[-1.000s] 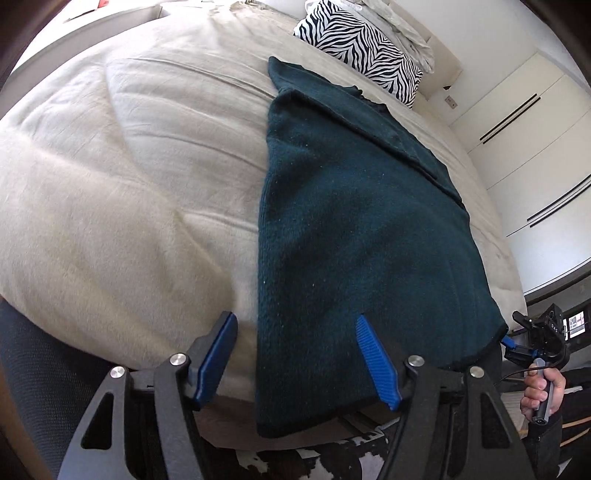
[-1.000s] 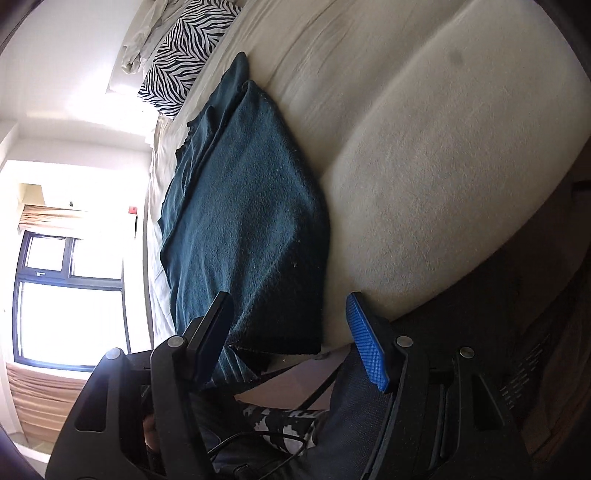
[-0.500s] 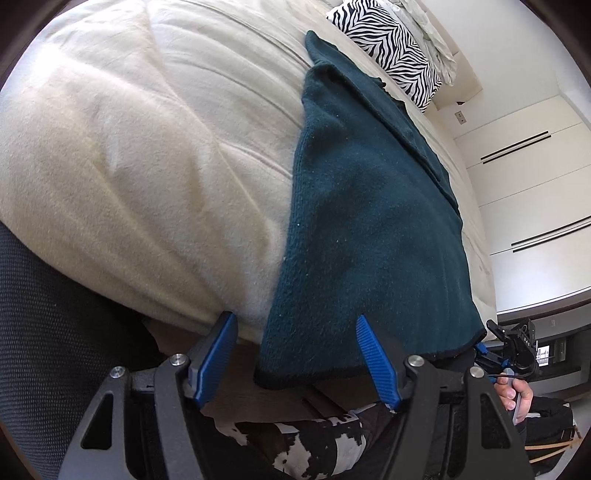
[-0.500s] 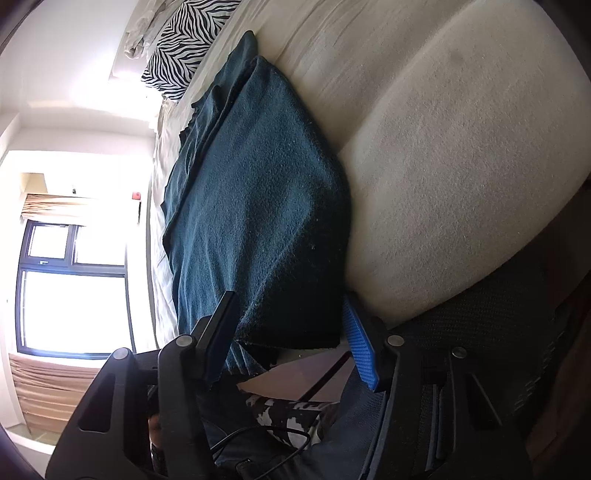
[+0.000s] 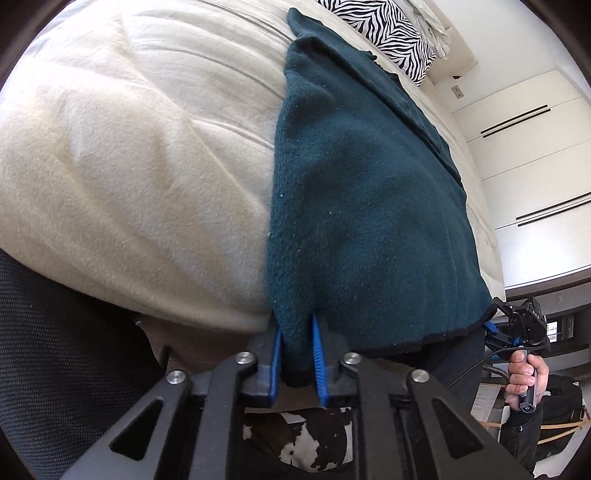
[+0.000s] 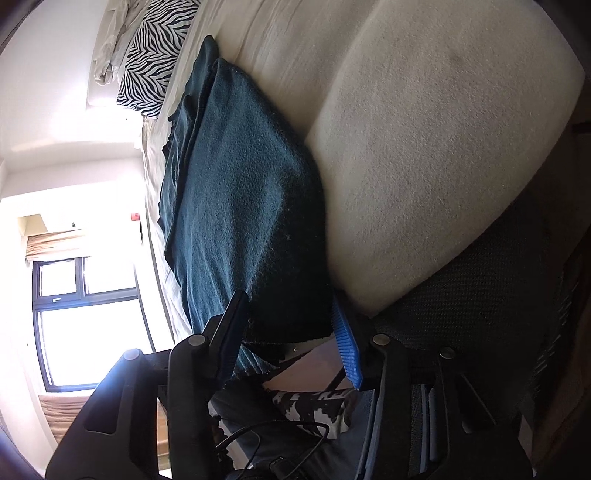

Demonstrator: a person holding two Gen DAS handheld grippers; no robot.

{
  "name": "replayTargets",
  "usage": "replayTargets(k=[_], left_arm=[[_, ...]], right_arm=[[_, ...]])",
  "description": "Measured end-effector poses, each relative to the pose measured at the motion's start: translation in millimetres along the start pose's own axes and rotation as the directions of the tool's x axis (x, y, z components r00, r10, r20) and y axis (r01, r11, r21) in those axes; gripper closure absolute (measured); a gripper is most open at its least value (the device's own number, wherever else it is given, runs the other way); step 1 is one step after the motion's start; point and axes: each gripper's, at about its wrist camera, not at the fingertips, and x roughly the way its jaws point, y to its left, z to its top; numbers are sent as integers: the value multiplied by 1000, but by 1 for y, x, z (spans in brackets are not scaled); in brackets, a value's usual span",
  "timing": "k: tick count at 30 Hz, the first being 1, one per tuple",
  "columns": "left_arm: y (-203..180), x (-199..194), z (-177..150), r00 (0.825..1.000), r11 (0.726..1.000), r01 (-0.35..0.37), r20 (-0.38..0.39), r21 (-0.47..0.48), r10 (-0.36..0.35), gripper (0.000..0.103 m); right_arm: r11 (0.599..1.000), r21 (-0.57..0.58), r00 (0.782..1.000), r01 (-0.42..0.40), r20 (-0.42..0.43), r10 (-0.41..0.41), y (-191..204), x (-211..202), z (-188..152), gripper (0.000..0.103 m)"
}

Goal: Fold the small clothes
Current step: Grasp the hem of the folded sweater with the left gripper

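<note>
1. On the cream bed cover [image 5: 140, 155], in the left wrist view, the dark teal garment [image 5: 362, 192] lies lengthwise, running from the zebra-print pillow [image 5: 388, 29] at the far end down to the near edge of the bed.
2. Your left gripper [image 5: 297, 350] has just been closing, and its blue pads [image 5: 277, 354] now pinch the near left corner of the garment, with the knit bunched between them.
3. The garment's near hem hangs slightly over the bed edge, dark-trimmed along its right part.
4. At the right edge of that view, your right hand [image 5: 524, 376] grips the handle of the right gripper [image 5: 491, 326], whose blue tip sits just beside the garment's near right corner; from here you cannot tell how its jaws stand.
5. White wardrobe doors [image 5: 528, 155] fill the wall beyond the bed.
6. In the right wrist view, the garment [image 6: 236, 206] lies along the bed cover [image 6: 424, 147], a second layer showing along its left side, with the zebra-print pillow [image 6: 151, 62] at its far end.
7. Your right gripper [image 6: 291, 325] has just been closing, yet its jaws are still apart: the near corner of the garment lies between the dark finger [image 6: 231, 332] and the blue pad [image 6: 345, 343], with neither visibly pressing it.
8. A window [image 6: 85, 314] glows brightly at the left.
</note>
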Motion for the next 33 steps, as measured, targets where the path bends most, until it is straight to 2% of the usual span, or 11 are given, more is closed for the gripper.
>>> replayTargets(k=[7, 12, 17, 19, 22, 25, 26, 29, 31, 33], left_arm=[[-2, 0, 0, 1000, 1000, 2, 4, 9, -2, 92], [2, -2, -1, 1000, 1000, 15, 11, 0, -15, 93], [6, -4, 0, 1000, 1000, 27, 14, -13, -27, 93], [6, -5, 0, 999, 999, 29, 16, -17, -28, 93], [7, -5, 0, 999, 999, 30, 17, -19, -30, 93], [8, -5, -1, 999, 999, 31, 16, -21, -30, 93], [8, -5, -1, 999, 999, 30, 16, -21, -30, 93], [8, -6, -2, 999, 999, 28, 17, -19, -28, 93], [8, -6, -2, 999, 999, 29, 18, -19, -28, 93], [7, -6, -2, 999, 999, 29, 19, -18, -29, 93]], right_arm=[[993, 81, 995, -89, -43, 93, -6, 11, -5, 61], [952, 219, 975, -216, -13, 224, -20, 21, -10, 61], [903, 271, 942, -335, 97, 320, -25, 18, -15, 58], [899, 262, 934, -353, 163, 319, -25, 10, -18, 58], [871, 268, 898, -411, 284, 337, -31, -8, -22, 58], [859, 246, 867, -449, 353, 352, -32, -26, -21, 58], [866, 233, 866, -443, 360, 347, -29, -30, -21, 58], [905, 188, 883, -381, 362, 297, -21, -41, -20, 58], [918, 176, 891, -355, 363, 275, -24, -45, -18, 58], [935, 195, 917, -295, 331, 220, -29, -42, -15, 58]])
